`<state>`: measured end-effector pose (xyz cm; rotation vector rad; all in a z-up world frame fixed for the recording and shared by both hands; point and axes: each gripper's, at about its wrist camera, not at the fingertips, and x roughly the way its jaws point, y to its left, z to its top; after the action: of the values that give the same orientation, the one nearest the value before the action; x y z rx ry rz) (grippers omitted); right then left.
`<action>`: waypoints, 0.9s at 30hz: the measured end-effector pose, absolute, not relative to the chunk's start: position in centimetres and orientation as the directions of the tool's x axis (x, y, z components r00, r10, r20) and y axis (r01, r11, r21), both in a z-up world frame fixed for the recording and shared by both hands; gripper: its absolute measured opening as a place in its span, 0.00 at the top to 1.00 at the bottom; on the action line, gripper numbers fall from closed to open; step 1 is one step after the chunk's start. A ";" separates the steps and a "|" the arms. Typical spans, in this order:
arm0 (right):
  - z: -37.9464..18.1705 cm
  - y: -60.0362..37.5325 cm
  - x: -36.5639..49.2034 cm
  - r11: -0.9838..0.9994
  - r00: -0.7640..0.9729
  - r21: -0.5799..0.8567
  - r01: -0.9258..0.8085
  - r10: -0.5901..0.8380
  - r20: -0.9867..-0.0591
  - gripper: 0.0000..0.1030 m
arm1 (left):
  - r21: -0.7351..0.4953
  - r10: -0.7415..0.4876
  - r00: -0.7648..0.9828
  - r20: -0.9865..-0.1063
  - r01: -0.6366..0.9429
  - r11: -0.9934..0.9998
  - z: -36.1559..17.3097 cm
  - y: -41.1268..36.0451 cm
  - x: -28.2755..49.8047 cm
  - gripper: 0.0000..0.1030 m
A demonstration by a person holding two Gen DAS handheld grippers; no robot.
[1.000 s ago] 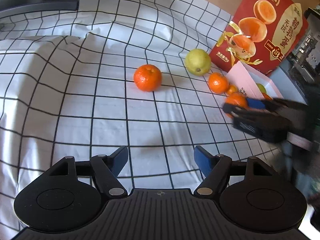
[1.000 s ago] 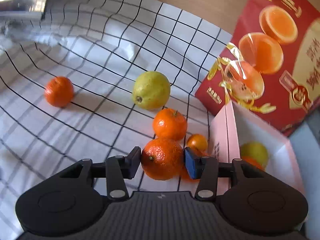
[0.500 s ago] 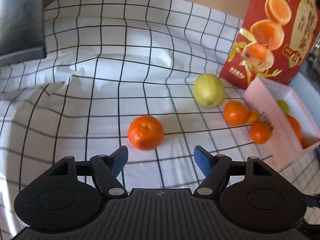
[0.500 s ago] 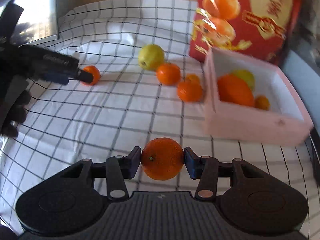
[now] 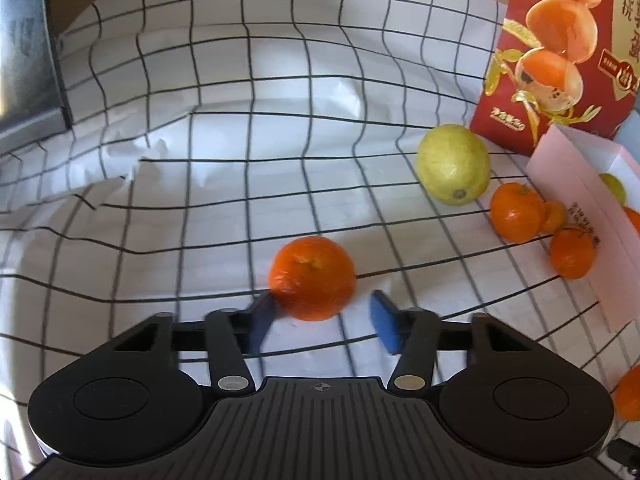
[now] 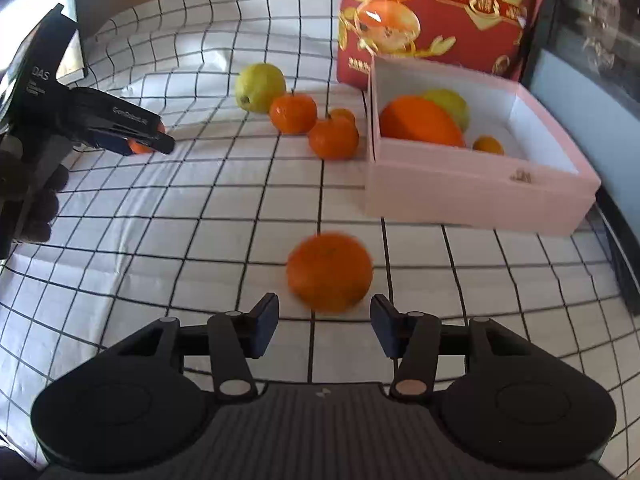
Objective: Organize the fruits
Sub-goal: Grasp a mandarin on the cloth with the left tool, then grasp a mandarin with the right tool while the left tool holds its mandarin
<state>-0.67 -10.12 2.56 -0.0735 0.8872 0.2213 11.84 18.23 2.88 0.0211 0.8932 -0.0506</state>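
In the left wrist view my left gripper (image 5: 320, 316) is open around an orange mandarin (image 5: 313, 278) on the checked cloth; its left pad touches the fruit and the right pad stands apart. In the right wrist view my right gripper (image 6: 324, 326) is open, and a blurred mandarin (image 6: 330, 272) lies on the cloth just beyond its fingertips. The left gripper shows there at the left (image 6: 120, 128), over its mandarin (image 6: 140, 146). A pink box (image 6: 472, 196) holds a large orange fruit (image 6: 420, 122), a yellow-green fruit (image 6: 450, 104) and a small orange one (image 6: 488, 146).
A yellow-green fruit (image 6: 260, 87) and three mandarins (image 6: 294, 114) lie left of the box; they also show in the left wrist view (image 5: 516, 212). A red printed carton (image 6: 440, 12) stands behind the box. A dark slab (image 5: 24, 52) lies at the cloth's far left.
My right gripper opened and let go of its mandarin, which now lies on the cloth in front of the box. My left gripper moved forward around the lone mandarin and its jaws narrowed.
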 end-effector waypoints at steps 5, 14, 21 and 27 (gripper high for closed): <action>2.2 -10.4 -0.7 0.977 0.603 0.036 -0.209 0.158 -0.782 0.41 | -0.037 -0.061 0.626 -0.777 0.052 0.998 3.0 19.0 11.4 0.55; 1.9 -9.6 -1.2 0.973 0.613 0.017 -0.232 0.160 -0.774 0.28 | -0.038 -0.053 0.616 -0.786 0.039 0.999 3.1 18.9 12.7 0.51; 1.9 -9.7 -1.3 0.973 0.616 0.017 -0.232 0.161 -0.771 0.25 | 0.009 -0.029 0.610 -0.792 0.058 0.998 3.1 18.4 13.9 0.50; 1.9 -9.8 -1.4 0.973 0.618 0.018 -0.228 0.159 -0.770 0.22 | -0.030 -0.060 0.607 -0.792 0.060 0.998 3.4 18.6 13.5 0.51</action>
<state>-1.43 -9.78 1.86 -0.0847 0.8774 0.2232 13.53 18.63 3.38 -0.0004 0.9155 -0.0696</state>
